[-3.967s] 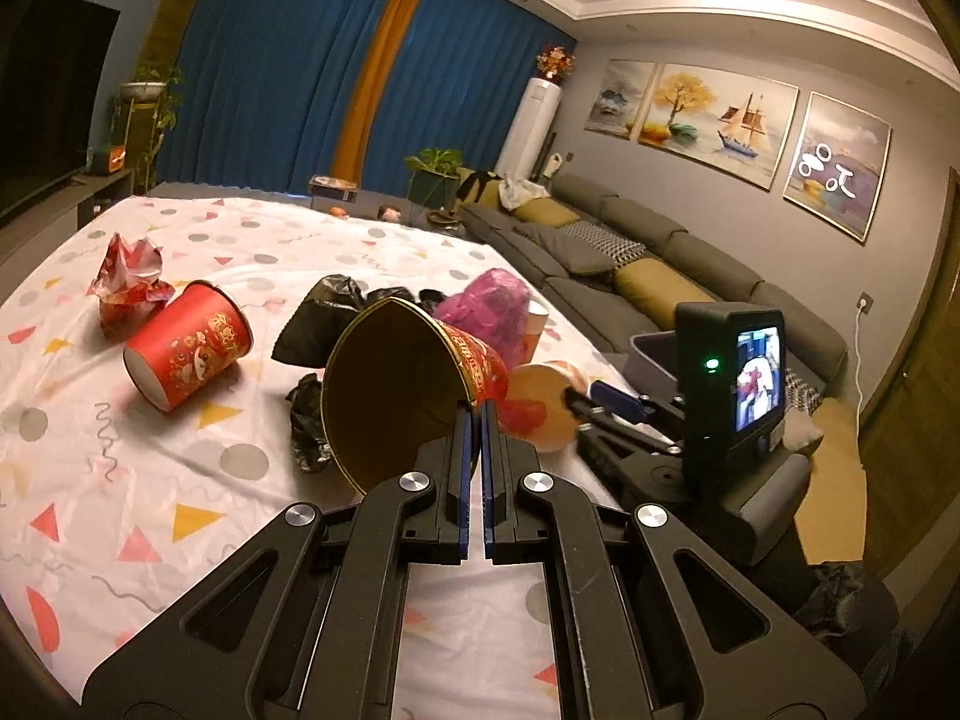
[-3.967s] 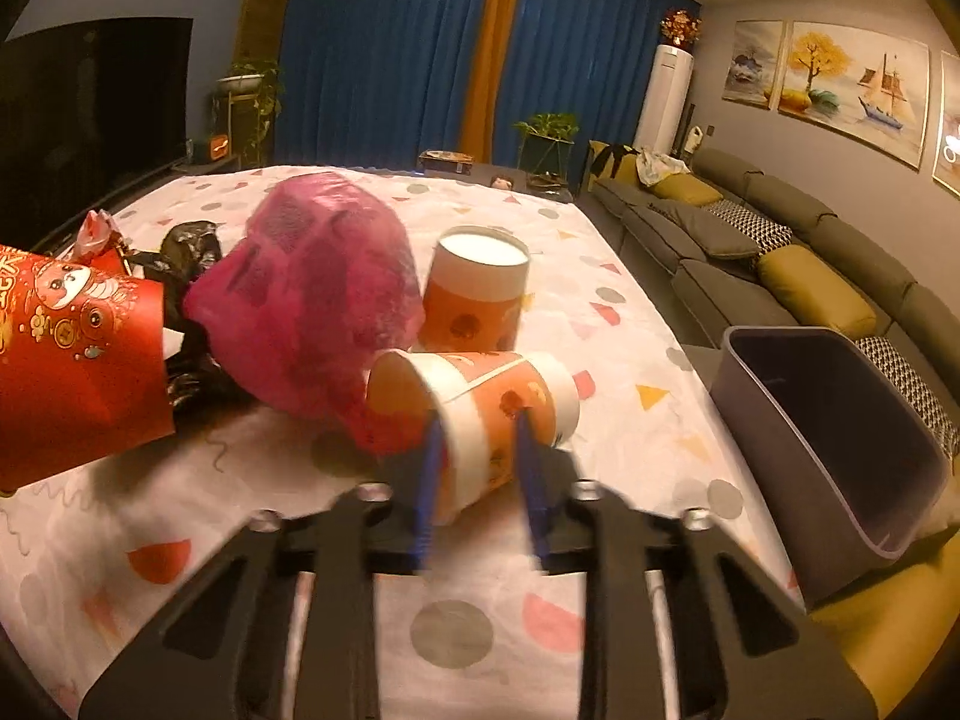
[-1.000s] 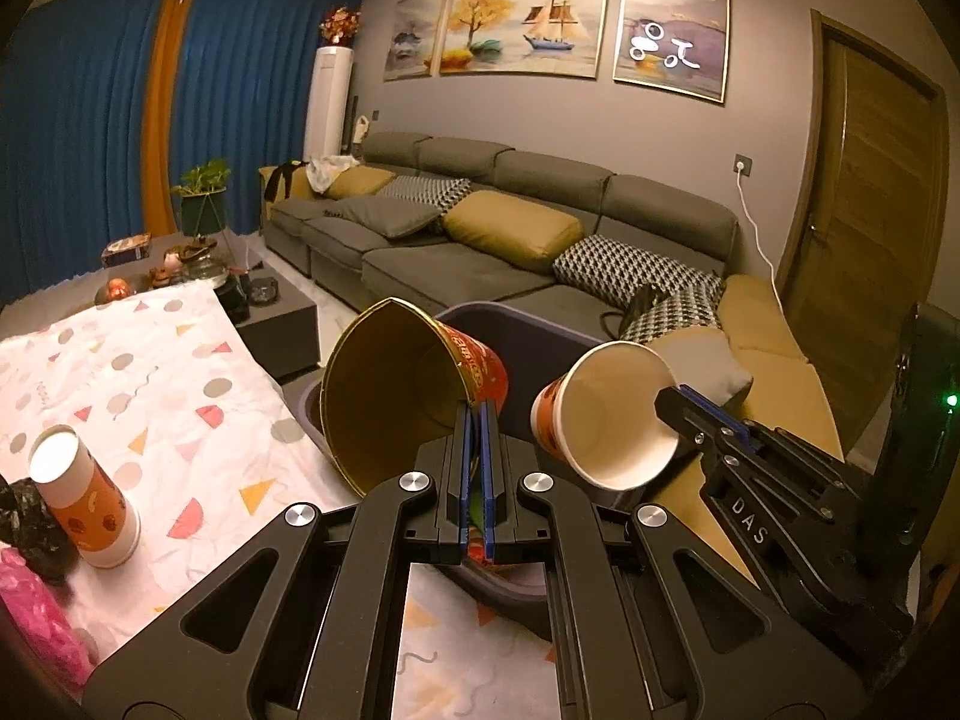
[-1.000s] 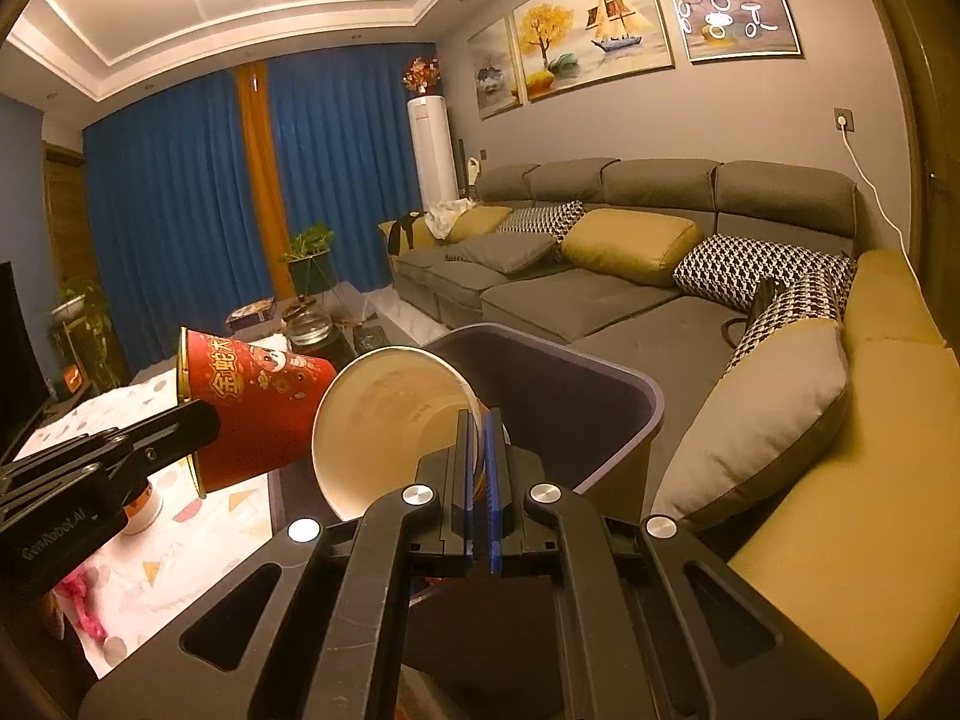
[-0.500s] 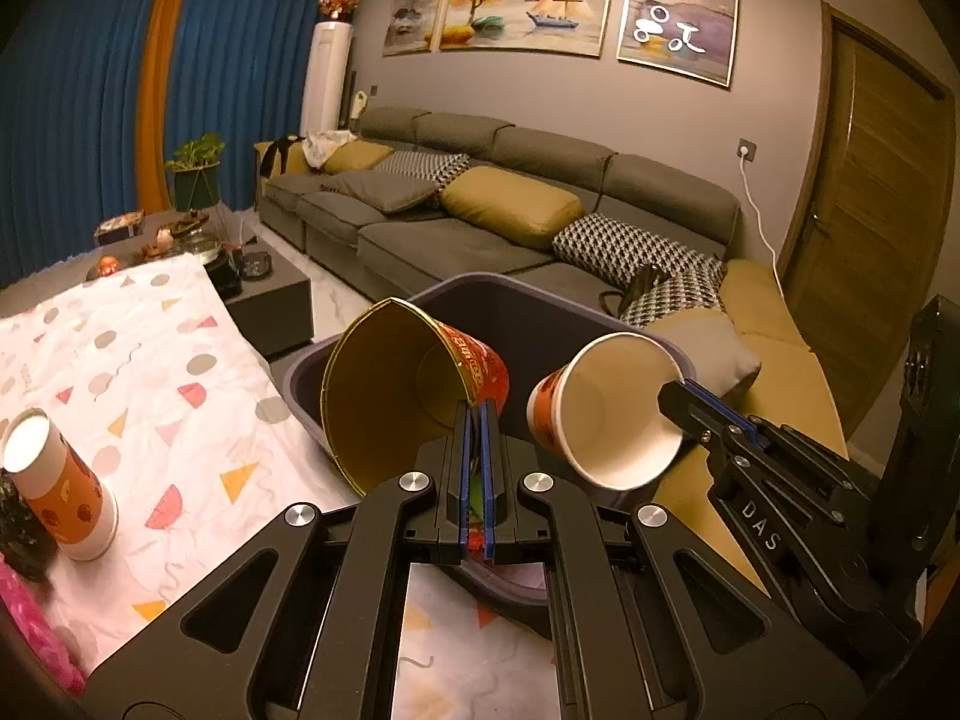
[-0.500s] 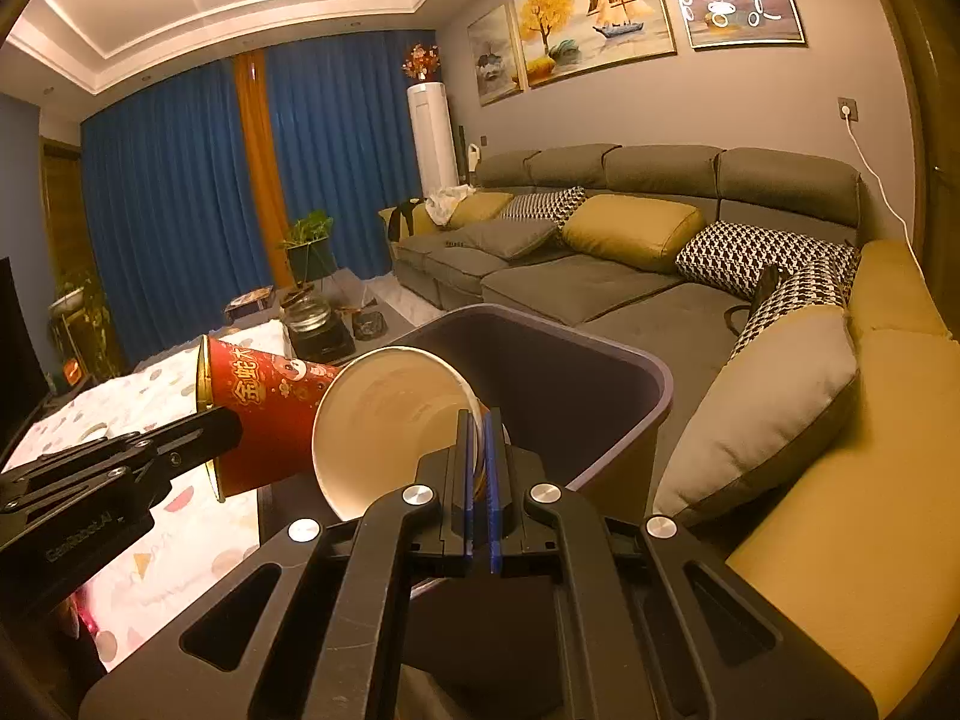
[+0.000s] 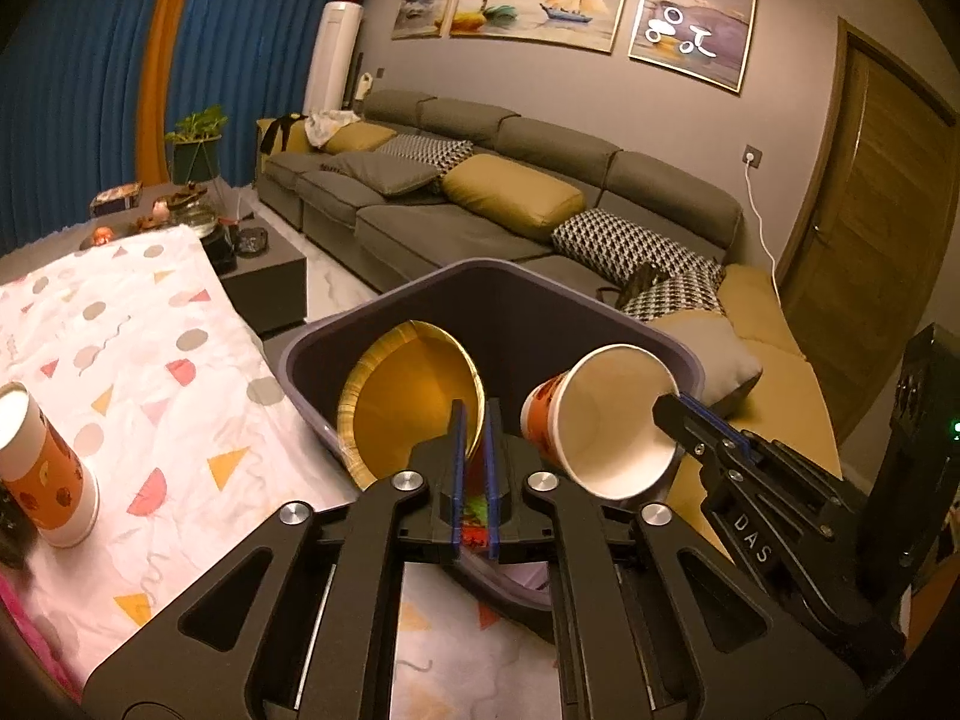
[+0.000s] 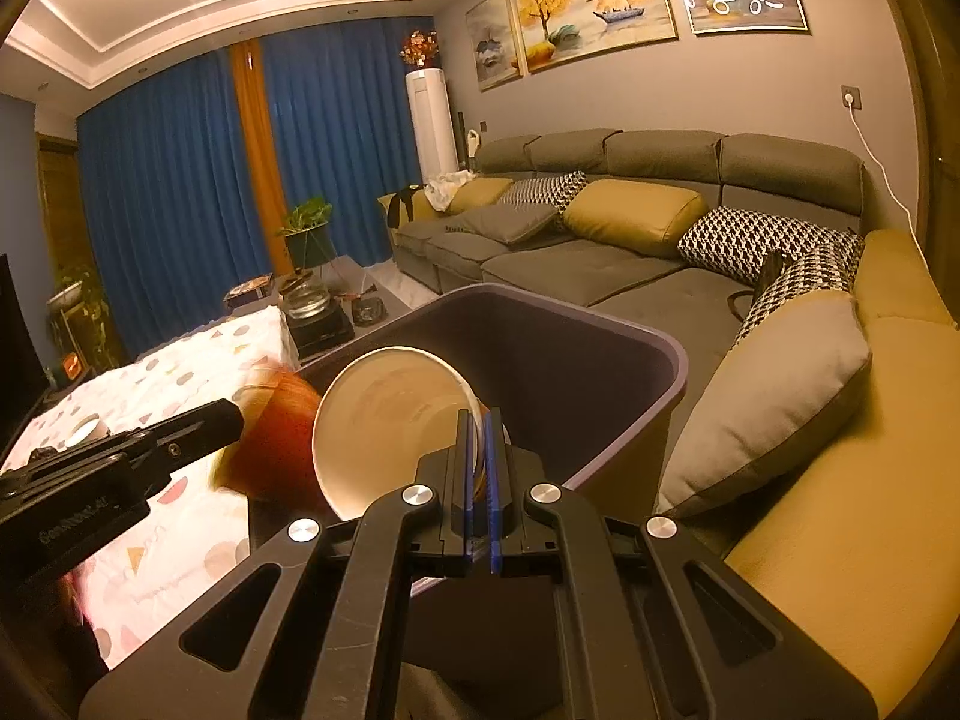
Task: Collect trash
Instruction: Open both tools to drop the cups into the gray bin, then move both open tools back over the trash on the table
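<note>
A purple-grey trash bin (image 7: 630, 324) stands beside the table; it also shows in the right wrist view (image 8: 654, 348). My left gripper (image 7: 474, 438) has opened a little and the red cup with the gold inside (image 7: 414, 396) is slipping from it, blurred in the right wrist view (image 8: 270, 438), over the bin's mouth. My right gripper (image 8: 480, 456) is shut on the rim of the orange paper cup with the white inside (image 8: 384, 420), held over the bin; the cup also shows in the left wrist view (image 7: 606, 414).
The table with a spotted white cloth (image 7: 138, 360) lies to the left, an upright orange cup (image 7: 45, 468) on it. A grey sofa with yellow and checked cushions (image 7: 510, 198) is behind the bin. A low coffee table (image 7: 252, 264) stands farther back.
My left gripper's fingers have parted slightly and the red cup has dropped lower toward the bin. Both grippers have moved closer over the bin. The right gripper still holds its cup.
</note>
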The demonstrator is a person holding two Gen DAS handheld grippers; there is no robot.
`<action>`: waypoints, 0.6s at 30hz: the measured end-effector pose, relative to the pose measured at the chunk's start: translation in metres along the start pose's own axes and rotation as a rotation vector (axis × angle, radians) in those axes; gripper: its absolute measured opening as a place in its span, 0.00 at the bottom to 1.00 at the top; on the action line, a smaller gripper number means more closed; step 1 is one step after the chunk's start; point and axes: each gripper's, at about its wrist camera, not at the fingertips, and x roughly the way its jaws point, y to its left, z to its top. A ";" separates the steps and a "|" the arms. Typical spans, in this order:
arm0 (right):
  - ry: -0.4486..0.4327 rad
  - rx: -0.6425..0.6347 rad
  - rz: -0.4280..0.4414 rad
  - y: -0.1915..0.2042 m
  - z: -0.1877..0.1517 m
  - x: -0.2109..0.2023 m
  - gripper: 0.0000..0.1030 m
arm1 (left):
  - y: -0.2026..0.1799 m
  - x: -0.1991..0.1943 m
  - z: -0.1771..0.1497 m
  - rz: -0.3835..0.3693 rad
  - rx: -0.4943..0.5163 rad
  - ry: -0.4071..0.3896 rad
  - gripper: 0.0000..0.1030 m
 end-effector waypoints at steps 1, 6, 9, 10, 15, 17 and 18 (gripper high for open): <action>0.004 0.003 -0.003 -0.001 0.000 0.001 0.05 | 0.002 -0.001 0.000 0.011 -0.003 -0.005 0.18; 0.001 0.007 -0.004 -0.001 -0.001 0.001 0.06 | 0.012 -0.017 -0.001 0.059 -0.024 -0.043 0.54; -0.001 0.013 -0.003 -0.003 -0.001 -0.001 0.15 | 0.017 -0.036 -0.004 0.119 -0.035 -0.091 0.73; -0.004 0.014 -0.003 -0.003 -0.001 -0.002 0.20 | 0.017 -0.041 -0.005 0.136 -0.036 -0.101 0.76; -0.034 0.011 -0.005 0.002 -0.003 -0.016 0.48 | 0.027 -0.079 -0.018 0.248 -0.066 -0.170 0.91; -0.044 -0.002 0.000 0.007 -0.004 -0.025 0.54 | 0.032 -0.093 -0.024 0.298 -0.071 -0.184 0.93; -0.049 -0.006 0.001 0.010 -0.005 -0.028 0.59 | 0.037 -0.104 -0.028 0.326 -0.072 -0.201 0.94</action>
